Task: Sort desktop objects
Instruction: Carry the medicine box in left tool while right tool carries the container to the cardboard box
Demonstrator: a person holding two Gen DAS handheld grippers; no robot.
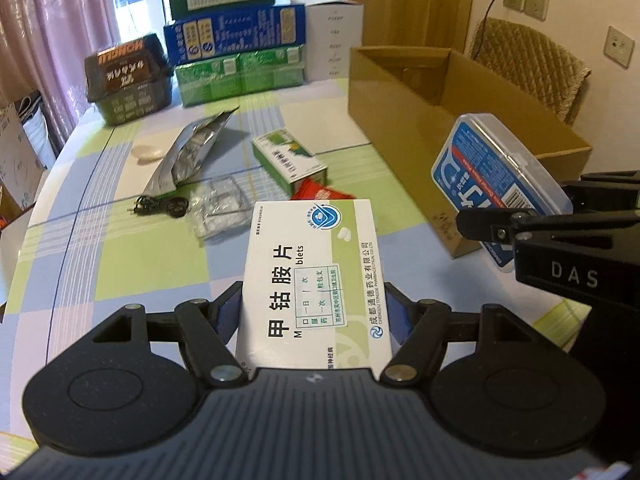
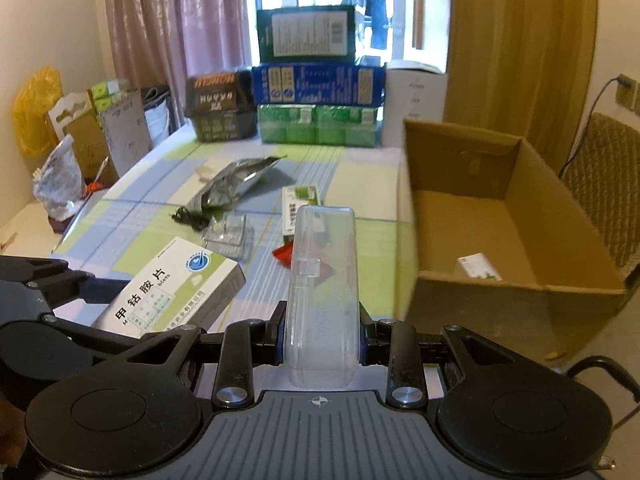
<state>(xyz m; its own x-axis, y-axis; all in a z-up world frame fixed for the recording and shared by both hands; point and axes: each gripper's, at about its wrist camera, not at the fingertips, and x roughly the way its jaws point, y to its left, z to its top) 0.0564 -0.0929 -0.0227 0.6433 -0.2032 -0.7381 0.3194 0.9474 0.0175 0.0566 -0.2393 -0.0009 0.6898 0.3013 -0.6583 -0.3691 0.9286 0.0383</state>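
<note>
My left gripper [image 1: 314,312] is shut on a white and green medicine box [image 1: 314,280], held above the checked tablecloth; the same medicine box [image 2: 172,292] shows at the left of the right wrist view. My right gripper [image 2: 322,334] is shut on a clear plastic case [image 2: 322,292], which carries a blue label in the left wrist view, where the plastic case [image 1: 500,176] hangs beside the open cardboard box [image 1: 400,112]. The cardboard box [image 2: 516,288] holds one small white packet [image 2: 478,266] on its floor.
On the table lie a green medicine box [image 1: 290,160], a silver foil pouch [image 1: 192,152], a black cable [image 1: 160,205], clear blister packaging [image 1: 218,210], a red sachet [image 1: 318,192] and a white lid [image 1: 147,154]. Stacked cartons [image 1: 236,40] stand at the far edge. A quilted chair [image 2: 608,176] is behind the box.
</note>
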